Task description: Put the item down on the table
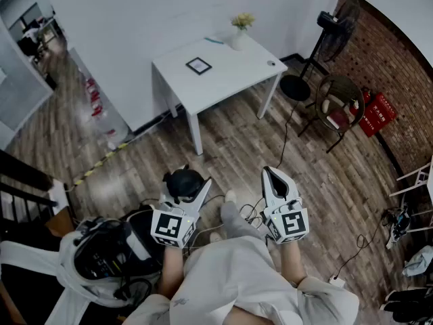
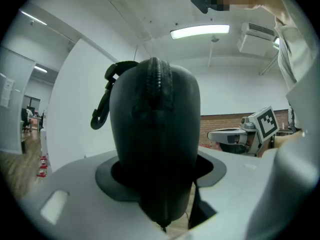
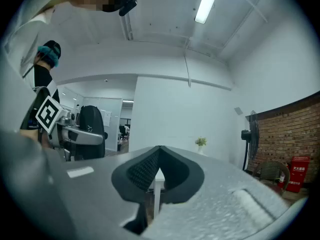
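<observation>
Your left gripper [image 1: 192,188] clamps a black rounded zip pouch [image 2: 155,134], carried level in the air. Your right gripper [image 1: 273,180] is closed on nothing. The white rectangular table [image 1: 237,70] stands well apart, so the whole put-down remains.

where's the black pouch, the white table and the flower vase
black pouch [image 2: 145,134]: left gripper view, middle of its body
white table [image 1: 237,70]: head view, bare part of its top
flower vase [image 1: 238,40]: head view, the white vase body
</observation>
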Action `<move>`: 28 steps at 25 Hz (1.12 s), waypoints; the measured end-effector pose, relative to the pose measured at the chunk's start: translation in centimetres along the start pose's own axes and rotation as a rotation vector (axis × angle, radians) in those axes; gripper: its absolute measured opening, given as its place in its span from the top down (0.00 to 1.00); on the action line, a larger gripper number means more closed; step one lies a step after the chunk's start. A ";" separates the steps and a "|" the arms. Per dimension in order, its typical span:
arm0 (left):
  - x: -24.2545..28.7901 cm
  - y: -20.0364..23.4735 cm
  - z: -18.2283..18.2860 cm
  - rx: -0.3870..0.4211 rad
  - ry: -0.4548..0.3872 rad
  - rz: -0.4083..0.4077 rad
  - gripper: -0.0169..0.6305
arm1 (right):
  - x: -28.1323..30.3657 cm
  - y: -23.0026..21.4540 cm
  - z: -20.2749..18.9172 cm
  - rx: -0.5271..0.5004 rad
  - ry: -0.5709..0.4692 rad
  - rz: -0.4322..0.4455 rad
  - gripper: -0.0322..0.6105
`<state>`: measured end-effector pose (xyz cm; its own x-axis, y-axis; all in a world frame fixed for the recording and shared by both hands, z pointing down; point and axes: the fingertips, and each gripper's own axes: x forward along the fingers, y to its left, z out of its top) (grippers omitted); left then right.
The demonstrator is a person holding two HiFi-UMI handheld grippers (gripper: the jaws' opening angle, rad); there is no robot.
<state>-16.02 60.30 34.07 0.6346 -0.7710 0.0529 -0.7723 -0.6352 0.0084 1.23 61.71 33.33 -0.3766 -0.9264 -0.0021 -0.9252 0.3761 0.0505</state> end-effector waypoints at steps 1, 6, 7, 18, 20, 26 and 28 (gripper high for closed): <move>0.5 0.7 0.0 -0.004 -0.002 -0.002 0.52 | 0.9 0.1 0.0 0.000 -0.002 0.002 0.95; 0.8 2.2 0.3 -0.010 -0.011 0.005 0.52 | 2.7 1.3 0.4 -0.001 -0.014 0.025 0.95; 0.9 2.3 0.4 -0.013 -0.013 0.008 0.52 | 2.8 1.5 0.5 0.002 -0.020 0.031 0.95; 8.3 7.4 0.5 0.002 0.003 0.021 0.52 | 11.9 -2.8 -0.5 0.012 0.000 0.042 0.95; 10.3 8.3 0.6 -0.004 0.012 0.023 0.52 | 13.7 -4.2 -0.2 0.008 -0.002 0.048 0.95; 16.4 9.8 1.3 -0.004 0.034 0.016 0.52 | 18.0 -8.9 -0.4 0.020 0.010 0.064 0.95; 18.6 10.2 1.7 -0.002 0.039 0.018 0.52 | 19.5 -10.5 -0.3 0.027 0.013 0.073 0.95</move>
<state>-12.07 39.43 33.44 0.6192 -0.7799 0.0915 -0.7837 -0.6211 0.0088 3.62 39.72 33.11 -0.4431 -0.8964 0.0135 -0.8961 0.4433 0.0231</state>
